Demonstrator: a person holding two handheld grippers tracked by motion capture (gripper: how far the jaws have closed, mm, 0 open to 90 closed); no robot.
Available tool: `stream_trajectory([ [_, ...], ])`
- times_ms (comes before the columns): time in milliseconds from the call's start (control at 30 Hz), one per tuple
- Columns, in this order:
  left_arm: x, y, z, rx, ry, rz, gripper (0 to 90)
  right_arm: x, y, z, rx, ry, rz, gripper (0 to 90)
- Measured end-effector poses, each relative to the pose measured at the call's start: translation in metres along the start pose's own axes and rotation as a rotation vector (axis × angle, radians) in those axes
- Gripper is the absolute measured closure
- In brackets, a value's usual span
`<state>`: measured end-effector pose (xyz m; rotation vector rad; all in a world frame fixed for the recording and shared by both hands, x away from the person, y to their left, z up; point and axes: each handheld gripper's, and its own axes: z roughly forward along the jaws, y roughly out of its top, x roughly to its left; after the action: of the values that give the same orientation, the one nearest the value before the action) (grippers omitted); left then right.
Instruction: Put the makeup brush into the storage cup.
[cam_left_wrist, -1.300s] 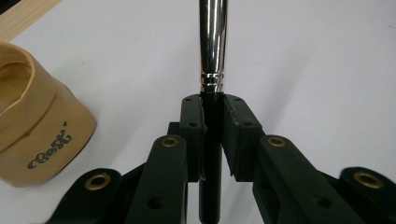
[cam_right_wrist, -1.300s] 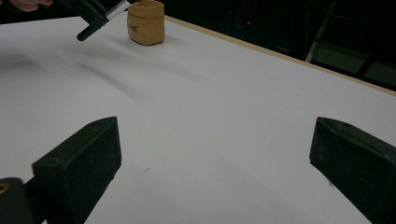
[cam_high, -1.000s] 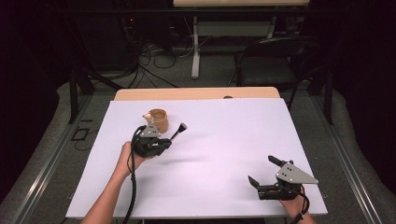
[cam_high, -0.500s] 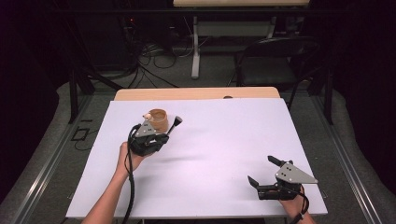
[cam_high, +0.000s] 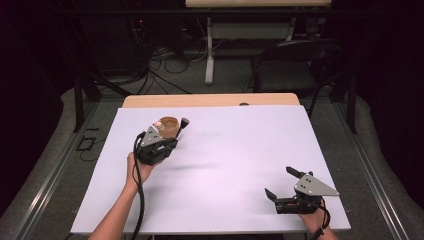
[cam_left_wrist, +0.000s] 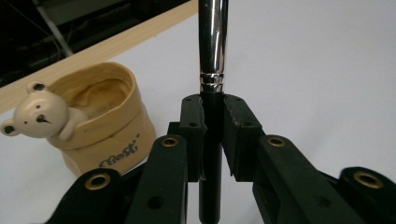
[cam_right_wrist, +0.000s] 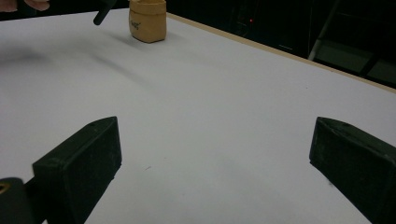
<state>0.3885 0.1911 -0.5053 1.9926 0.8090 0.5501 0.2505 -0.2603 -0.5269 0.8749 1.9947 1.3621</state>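
Beyond left gripper (cam_left_wrist: 212, 135) top edge, brush (cam_left_wrist: 213, 42) tip cut off.

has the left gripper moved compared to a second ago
Yes. The left gripper, shut on a brush, has shifted slightly up the high view, closer to the bear cup.

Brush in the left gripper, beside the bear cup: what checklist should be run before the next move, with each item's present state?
1. Left gripper shut on the brush: ok.
2. Brush gripped centrally between the fingers: ok.
3. Bear cup upright, mouth open: ok.
4. Brush over the cup mouth: not ok, it passes beside the cup.
5. Right gripper open, well away from the cup: ok.
6. Bristle end's condition: cannot tell.
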Motion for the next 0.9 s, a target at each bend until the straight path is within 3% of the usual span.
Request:
stream_trajectory([
  [900, 0.0018, 0.0047, 0.0045, -0.086, 0.078, -0.033, 78.9, -0.0011, -0.0005, 0.0002, 0.007, -0.003, 0.005, 1.6],
])
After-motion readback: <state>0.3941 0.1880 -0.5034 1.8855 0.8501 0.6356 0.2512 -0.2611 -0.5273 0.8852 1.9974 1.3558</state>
